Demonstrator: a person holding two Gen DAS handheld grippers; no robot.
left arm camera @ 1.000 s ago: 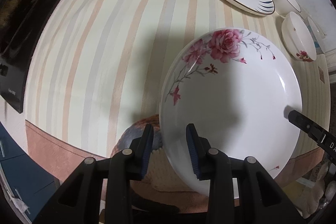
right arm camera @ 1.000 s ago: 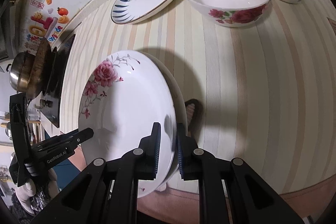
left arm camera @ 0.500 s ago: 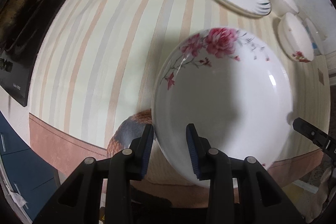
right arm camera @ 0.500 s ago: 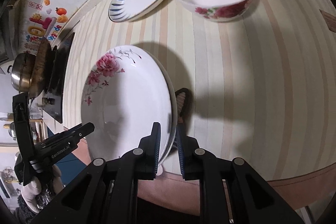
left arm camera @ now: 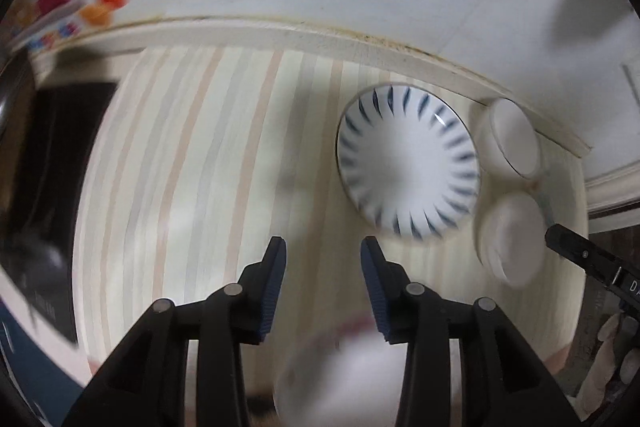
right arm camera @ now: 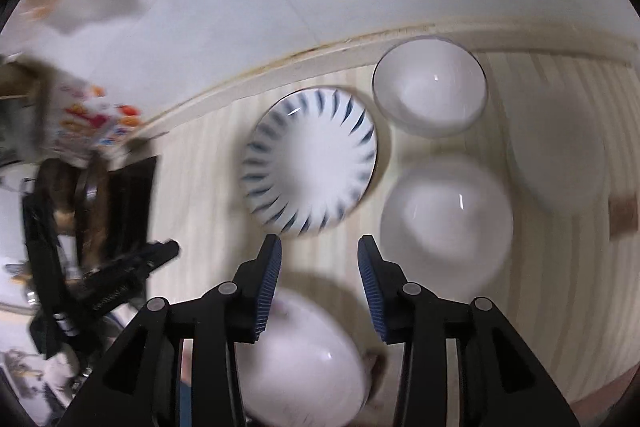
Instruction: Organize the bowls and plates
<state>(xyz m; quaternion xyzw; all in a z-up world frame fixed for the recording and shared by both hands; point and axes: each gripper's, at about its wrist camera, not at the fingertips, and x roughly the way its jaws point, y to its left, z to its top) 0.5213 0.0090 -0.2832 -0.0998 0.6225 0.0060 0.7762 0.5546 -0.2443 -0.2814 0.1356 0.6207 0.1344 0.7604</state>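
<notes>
Seen from the left wrist, the left gripper (left arm camera: 323, 251) hangs over the striped tabletop (left arm camera: 192, 163) with its fingers (left arm camera: 275, 279) parting and nothing between them, the blurred white plate (left arm camera: 340, 379) lying below them at the tabletop's near edge and the blue-streaked plate (left arm camera: 408, 163) farther back near the wall, just beside two white bowls (left arm camera: 514, 139). From the right wrist, the right gripper (right arm camera: 319, 253) is likewise opening on empty air above the same white plate (right arm camera: 304, 363), while the blue-streaked plate (right arm camera: 310, 159) sits ahead beside three blurred bowls (right arm camera: 430, 87) and the left gripper (right arm camera: 132, 267) shows at the left.
</notes>
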